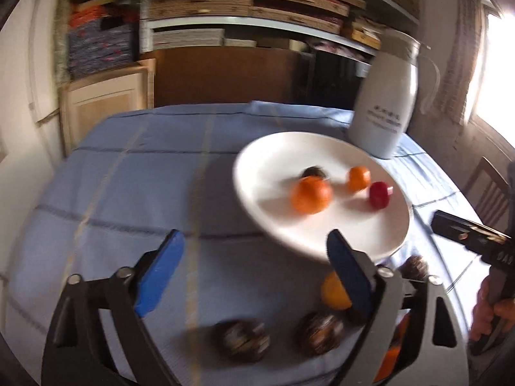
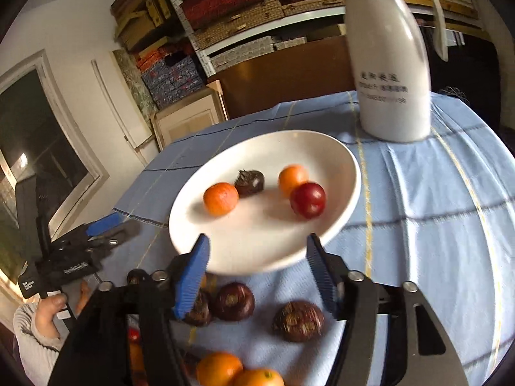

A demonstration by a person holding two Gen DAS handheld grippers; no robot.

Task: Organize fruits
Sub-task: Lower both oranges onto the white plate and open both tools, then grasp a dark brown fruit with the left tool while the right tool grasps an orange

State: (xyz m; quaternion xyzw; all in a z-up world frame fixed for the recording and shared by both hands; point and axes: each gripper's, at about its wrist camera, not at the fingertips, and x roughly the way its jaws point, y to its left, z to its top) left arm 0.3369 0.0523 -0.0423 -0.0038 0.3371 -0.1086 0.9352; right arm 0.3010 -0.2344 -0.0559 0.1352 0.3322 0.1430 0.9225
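A white plate (image 1: pixel 267 160) (image 2: pixel 257 244) on the blue tablecloth holds two oranges (image 2: pixel 220 198) (image 2: pixel 291 178), a red fruit (image 2: pixel 308 200) and a dark brown water chestnut (image 2: pixel 249 182). The same fruits show in the left wrist view: an orange (image 1: pixel 311 194), a smaller orange (image 1: pixel 358 178) and the red fruit (image 1: pixel 379 194). My left gripper (image 1: pixel 254 276) is open and empty, near the plate's front edge. My right gripper (image 2: pixel 256 276) is open and empty above loose dark chestnuts (image 2: pixel 234 301) (image 2: pixel 298 320). More oranges (image 2: pixel 219 368) lie nearer.
A tall white thermos jug (image 1: pixel 384 96) (image 2: pixel 391 64) stands behind the plate. Loose chestnuts (image 1: pixel 241 339) (image 1: pixel 320 333) and an orange (image 1: pixel 334 291) lie on the tablecloth (image 1: pixel 128 177) below my left gripper. Shelves of stacked boxes stand behind the table.
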